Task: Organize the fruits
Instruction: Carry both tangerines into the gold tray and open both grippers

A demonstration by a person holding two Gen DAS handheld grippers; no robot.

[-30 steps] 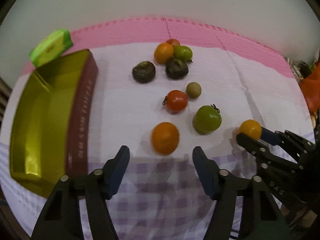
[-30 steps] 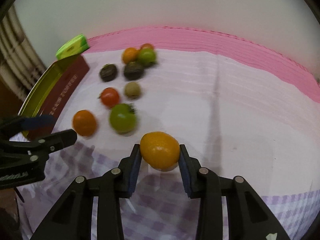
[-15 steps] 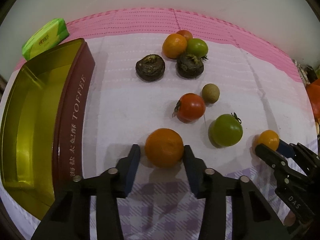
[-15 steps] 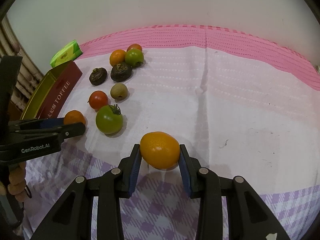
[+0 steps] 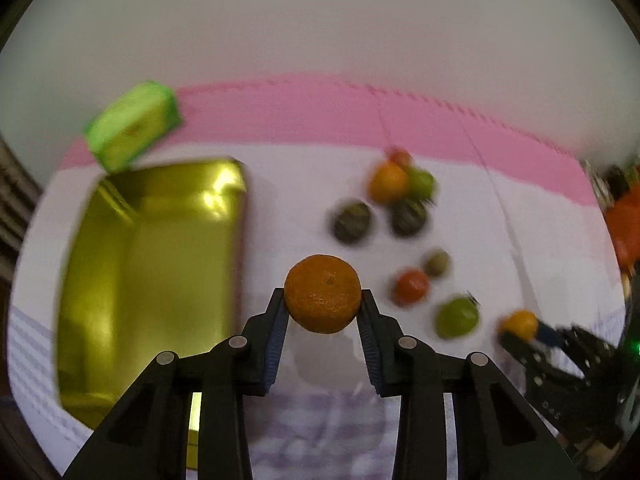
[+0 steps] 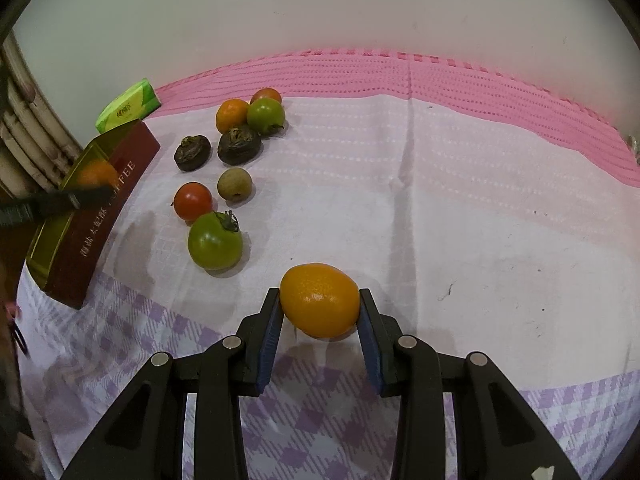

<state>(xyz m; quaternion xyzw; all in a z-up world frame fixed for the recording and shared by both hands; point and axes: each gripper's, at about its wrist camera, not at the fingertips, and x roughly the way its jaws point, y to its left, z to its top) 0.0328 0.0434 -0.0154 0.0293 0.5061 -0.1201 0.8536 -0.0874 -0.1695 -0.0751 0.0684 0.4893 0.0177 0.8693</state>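
My left gripper (image 5: pixel 322 312) is shut on an orange mandarin (image 5: pixel 322 293) and holds it above the cloth, just right of the gold toffee tin (image 5: pixel 152 280). In the right wrist view the left gripper (image 6: pixel 64 200) and its mandarin (image 6: pixel 94 172) are over the tin (image 6: pixel 100 216). My right gripper (image 6: pixel 319 316) is shut on a yellow-orange citrus fruit (image 6: pixel 319 305) low over the cloth. Loose on the cloth lie a green tomato (image 6: pixel 215 241), a red tomato (image 6: pixel 193 200), a small brown fruit (image 6: pixel 234 184), two dark fruits (image 6: pixel 192 153) and a far cluster (image 6: pixel 250 114).
A green tissue pack (image 6: pixel 128 106) lies behind the tin near the wall. The cloth (image 6: pixel 460 200) is white with a pink band at the back and a purple check at the front. Orange items (image 5: pixel 624 224) sit at the far right edge.
My left gripper has closed on the mandarin, lifted it and swung left toward the tin. My right gripper still holds its citrus fruit in about the same place.
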